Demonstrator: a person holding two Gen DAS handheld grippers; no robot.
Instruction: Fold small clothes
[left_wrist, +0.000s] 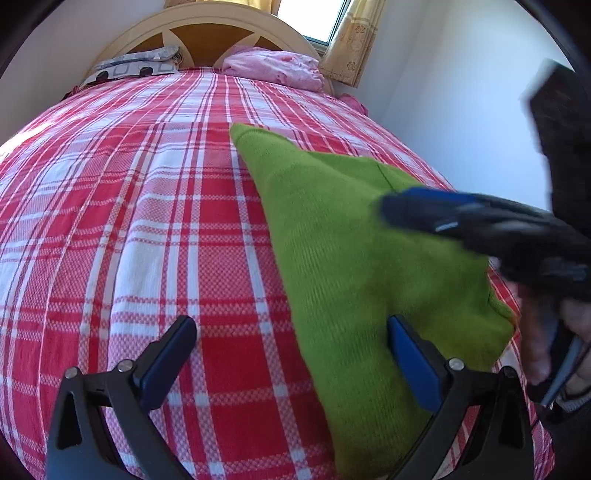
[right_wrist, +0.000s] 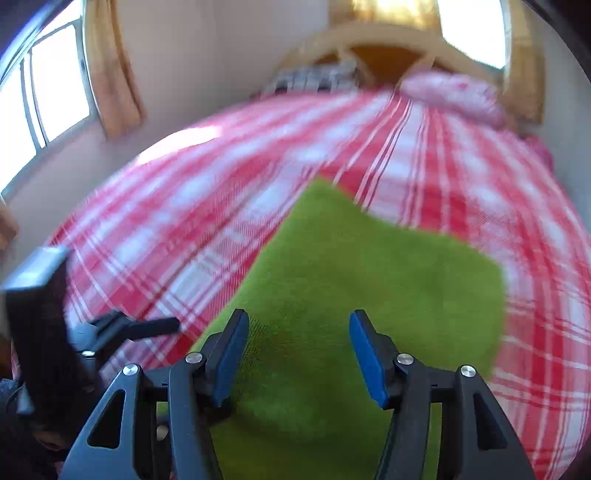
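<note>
A green knitted garment (left_wrist: 354, 258), soft and ribbed, lies flat on the red-and-white checked bedspread (left_wrist: 129, 221) and fills the lower right of the left wrist view. In the right wrist view the same piece (right_wrist: 369, 280) takes the lower centre of the frame. It looks already doubled over, with one long straight edge running from the upper middle down toward the bottom of the frame.

The left tongs (left_wrist: 291, 354) stand released with nothing between the pads; their right pad hangs over the green knit, their left pad over bare bedspread. The right tongs (right_wrist: 299, 354) are also released, their jaws opening with nothing gripped, only the green fabric spread beneath them. In the left view they show as a blurred dark-and-blue shape at the right of the frame, above the knit.

By the look of it the garment is light and limp, with no stiffness. It would sag from any single pinch and its layers could slide apart. The knit seems grippy rather than slippery, and not fragile. I would take it at two corners of one edge, catching all layers together, near the pointed corner (left_wrist: 240, 131) in the upper middle and the corner at the lower right.

A pink pillow (left_wrist: 273, 70) sits by the headboard, well apart.
</note>
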